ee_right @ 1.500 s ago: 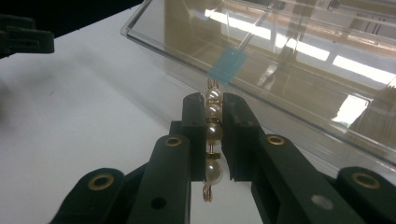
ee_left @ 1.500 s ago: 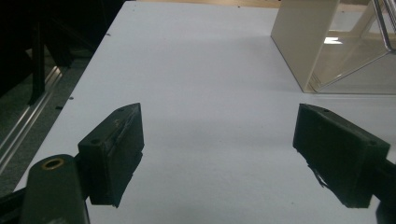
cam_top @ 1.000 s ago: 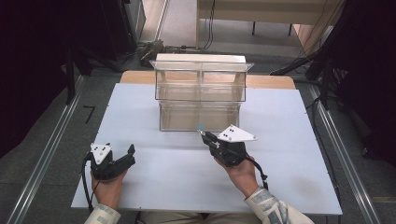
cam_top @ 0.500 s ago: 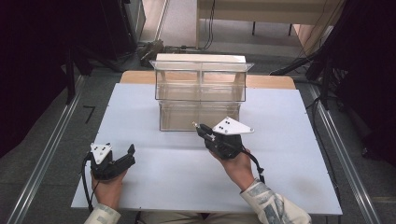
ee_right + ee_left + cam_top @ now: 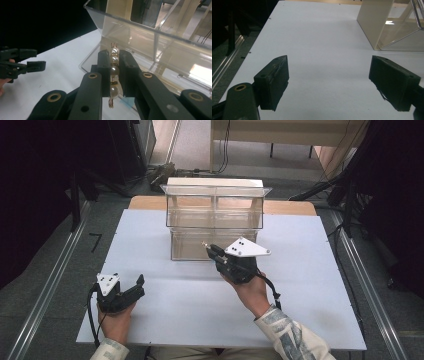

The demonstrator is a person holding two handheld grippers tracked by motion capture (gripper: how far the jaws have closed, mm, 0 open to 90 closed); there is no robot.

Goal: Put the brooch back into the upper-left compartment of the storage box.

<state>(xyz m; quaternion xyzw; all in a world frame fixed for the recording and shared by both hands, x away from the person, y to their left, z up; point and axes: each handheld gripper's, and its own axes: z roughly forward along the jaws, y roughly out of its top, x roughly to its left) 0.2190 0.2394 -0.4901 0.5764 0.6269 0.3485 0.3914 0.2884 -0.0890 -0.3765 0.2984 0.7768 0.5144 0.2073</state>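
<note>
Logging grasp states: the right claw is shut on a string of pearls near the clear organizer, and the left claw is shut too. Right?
Not quite: the left claw is open, its jaws wide apart in the left gripper view. The right claw does hold the pearls near the clear organizer.

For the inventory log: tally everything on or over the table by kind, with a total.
Grippers: 2, left gripper and right gripper
Clear acrylic organizers: 1
Pearl strands: 1, four pearls showing, clamped in the right gripper
Total: 4
</note>
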